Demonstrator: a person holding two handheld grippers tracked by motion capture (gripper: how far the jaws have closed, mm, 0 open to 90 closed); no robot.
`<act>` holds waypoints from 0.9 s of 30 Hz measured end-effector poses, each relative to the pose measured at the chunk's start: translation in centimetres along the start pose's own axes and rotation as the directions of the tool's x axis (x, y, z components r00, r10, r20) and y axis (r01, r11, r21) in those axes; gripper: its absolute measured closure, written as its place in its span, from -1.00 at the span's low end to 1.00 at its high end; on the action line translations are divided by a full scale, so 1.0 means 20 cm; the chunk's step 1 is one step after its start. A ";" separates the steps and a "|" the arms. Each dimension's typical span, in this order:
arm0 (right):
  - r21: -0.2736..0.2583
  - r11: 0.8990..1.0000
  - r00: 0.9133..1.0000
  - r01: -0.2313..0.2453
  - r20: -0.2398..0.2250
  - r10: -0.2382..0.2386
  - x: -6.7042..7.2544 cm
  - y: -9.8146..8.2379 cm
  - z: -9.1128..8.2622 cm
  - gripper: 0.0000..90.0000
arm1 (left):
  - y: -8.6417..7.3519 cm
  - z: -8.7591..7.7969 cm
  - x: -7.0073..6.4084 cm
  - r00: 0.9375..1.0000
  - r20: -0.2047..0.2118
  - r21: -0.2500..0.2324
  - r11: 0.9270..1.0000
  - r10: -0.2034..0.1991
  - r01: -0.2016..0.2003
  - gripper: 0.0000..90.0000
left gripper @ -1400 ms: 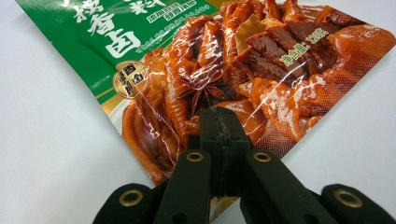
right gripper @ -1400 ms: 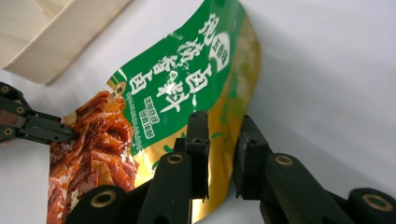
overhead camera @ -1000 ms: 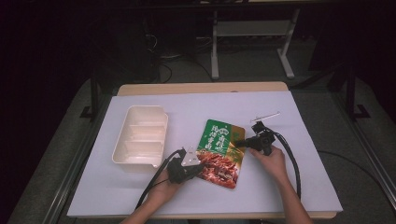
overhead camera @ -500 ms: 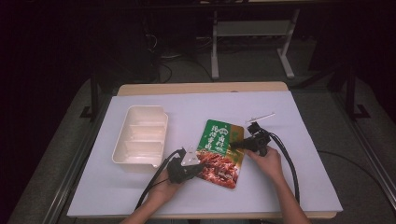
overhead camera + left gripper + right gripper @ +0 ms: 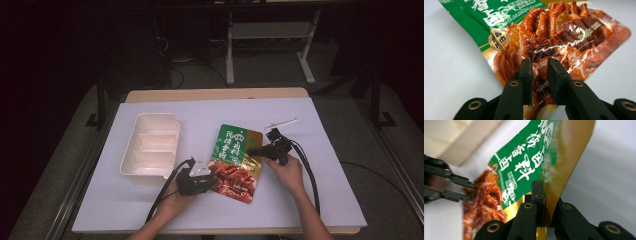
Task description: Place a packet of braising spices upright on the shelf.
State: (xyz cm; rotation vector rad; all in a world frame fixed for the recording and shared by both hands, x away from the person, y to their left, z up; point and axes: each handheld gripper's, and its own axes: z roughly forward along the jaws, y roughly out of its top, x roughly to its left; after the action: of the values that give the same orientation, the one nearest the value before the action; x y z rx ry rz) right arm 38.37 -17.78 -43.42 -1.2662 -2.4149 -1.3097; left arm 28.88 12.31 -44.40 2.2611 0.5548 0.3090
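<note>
Pouch [image 5: 235, 161] – centre of frame, on worktop [image 5: 330, 195]; right tool [image 5: 253, 151] clamps its edge, left tool [image 5: 214, 181] just loosening, jaws astride pouch's lower corner.

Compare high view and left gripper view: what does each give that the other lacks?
High view adds: white tray, right gripper shut on the right edge of the pouch, and a thin white strip beyond it. Left gripper view adds: the left gripper close up, jaws just opened and apart, pouch edge between them, unpressed. Shared: the pouch on the white table, with the left gripper at it.
</note>
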 end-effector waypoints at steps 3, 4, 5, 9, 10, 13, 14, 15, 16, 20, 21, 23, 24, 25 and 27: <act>-0.021 1.000 1.000 0.013 -0.008 -0.014 0.03 0.02 -0.04 0.99 | 0.00 -0.04 0.00 1.000 0.002 -0.041 0.999 -0.006 0.006 0.55; -0.023 0.999 1.000 0.022 -0.006 -0.023 0.05 0.03 -0.05 0.99 | 0.00 -0.06 -0.01 1.000 0.007 -0.050 0.999 -0.010 0.011 0.53; -0.030 0.999 0.999 0.035 -0.004 -0.035 0.07 0.04 -0.07 0.99 | 0.00 -0.06 -0.01 1.000 0.007 -0.050 0.999 -0.010 0.011 0.50; -0.053 0.995 0.997 0.080 0.004 -0.080 0.14 0.09 -0.11 0.99 | -0.01 -0.12 -0.03 1.000 0.024 -0.087 0.996 -0.013 0.015 0.42; -0.056 0.994 0.996 0.094 0.006 -0.093 0.16 0.11 -0.12 0.99 | -0.01 -0.13 -0.04 1.000 0.025 -0.094 0.995 -0.008 0.011 0.40; -0.075 0.990 0.992 0.122 0.007 -0.122 0.21 0.14 -0.15 0.99 | -0.03 -0.16 -0.05 0.999 0.038 -0.106 0.994 -0.013 0.017 0.34; -0.078 0.988 0.991 0.133 0.007 -0.132 0.23 0.15 -0.15 0.99 | -0.04 -0.17 -0.05 0.999 0.042 -0.113 0.993 -0.014 0.018 0.31; -0.081 0.986 0.990 0.143 0.006 -0.143 0.24 0.15 -0.16 0.99 | -0.04 -0.17 -0.05 0.999 0.042 -0.113 0.993 -0.014 0.018 0.30; -0.093 0.983 0.987 0.159 0.004 -0.159 0.26 0.16 -0.17 1.00 | -0.06 -0.19 -0.06 0.999 0.043 -0.125 0.992 -0.019 0.025 0.29; -0.112 0.973 0.979 0.203 -0.002 -0.204 0.33 0.19 -0.19 1.00 | -0.09 -0.23 -0.07 0.999 0.045 -0.145 0.989 -0.018 0.024 0.25; -0.112 0.973 0.979 0.203 -0.002 -0.204 0.33 0.19 -0.19 1.00 | -0.09 -0.23 -0.07 0.999 0.045 -0.145 0.989 -0.018 0.024 0.24; -0.128 0.962 0.970 0.241 -0.005 -0.244 0.39 0.21 -0.20 1.00 | -0.10 -0.25 -0.08 0.999 0.045 -0.157 0.987 -0.009 0.016 0.22; -0.130 0.960 0.968 0.247 -0.006 -0.250 0.40 0.21 -0.21 1.00 | -0.12 -0.26 -0.08 0.999 0.045 -0.165 0.986 -0.005 0.012 0.21; -0.132 0.958 0.966 0.255 -0.006 -0.258 0.41 0.22 -0.21 1.00 | -0.12 -0.27 -0.09 0.999 0.045 -0.167 0.986 -0.001 0.009 0.19; -0.139 0.954 0.963 0.267 -0.006 -0.271 0.44 0.24 -0.21 1.00 | -0.13 -0.28 -0.09 0.999 0.045 -0.170 0.985 0.004 0.004 0.18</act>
State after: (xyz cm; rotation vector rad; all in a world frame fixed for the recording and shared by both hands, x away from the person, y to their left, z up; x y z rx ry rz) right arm 34.96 -14.19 -33.77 -0.9646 -2.5906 -1.5745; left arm 24.33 16.58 -42.73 2.0975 0.4863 0.2928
